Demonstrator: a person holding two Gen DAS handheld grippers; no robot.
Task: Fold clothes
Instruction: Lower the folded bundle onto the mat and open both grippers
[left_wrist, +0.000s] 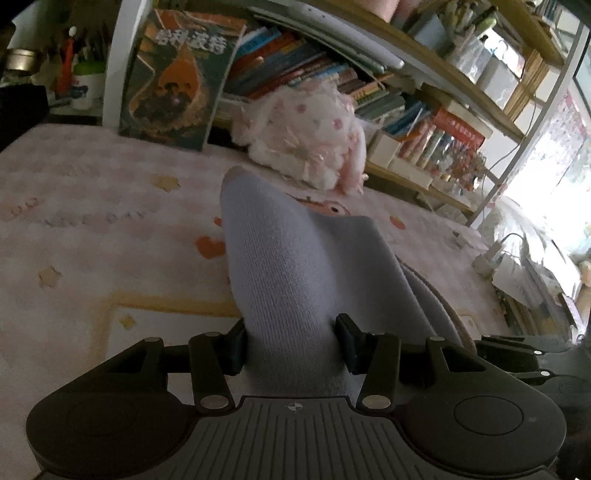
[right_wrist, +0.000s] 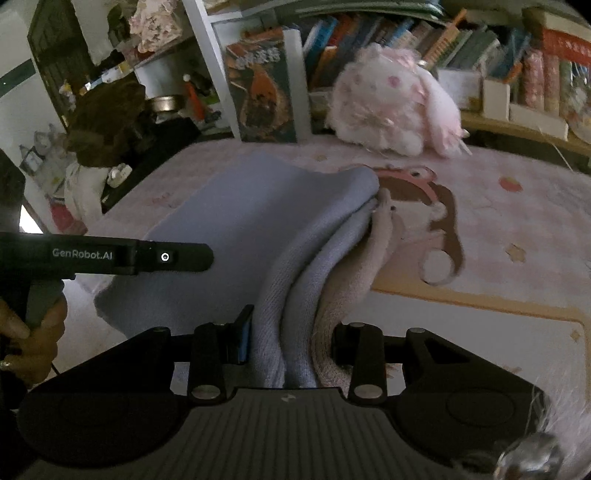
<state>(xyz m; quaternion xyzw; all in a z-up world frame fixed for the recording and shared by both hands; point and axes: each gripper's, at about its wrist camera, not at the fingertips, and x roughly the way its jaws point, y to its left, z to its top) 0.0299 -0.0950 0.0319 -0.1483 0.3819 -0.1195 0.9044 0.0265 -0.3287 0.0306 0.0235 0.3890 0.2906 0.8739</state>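
garment (right_wrist: 236, 221) lies on the bedspread (right_wrist: 498, 229); plush toy (right_wrist: 391, 99) behind it (bookshelf (right_wrist: 406, 33) farther back).

right gripper (right_wrist: 291, 343): right pad hidden by garment (right_wrist: 280, 258) | book (left_wrist: 177, 77): title blurred, perhaps Chinese

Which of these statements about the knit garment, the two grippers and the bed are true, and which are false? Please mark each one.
1. The left gripper is closed on the blue-grey knit garment. True.
2. The right gripper is open and holds nothing. False: bunched layers of the garment, blue-grey and pinkish, fill the space between its fingers.
3. A pink and white plush toy lies on the patterned bed cover near the bookshelf. True.
4. The garment is already folded into a neat square and set down. False: both grippers hold it, one part lifted and one part spread flat on the bed.
5. A book stands upright against the shelf. True.
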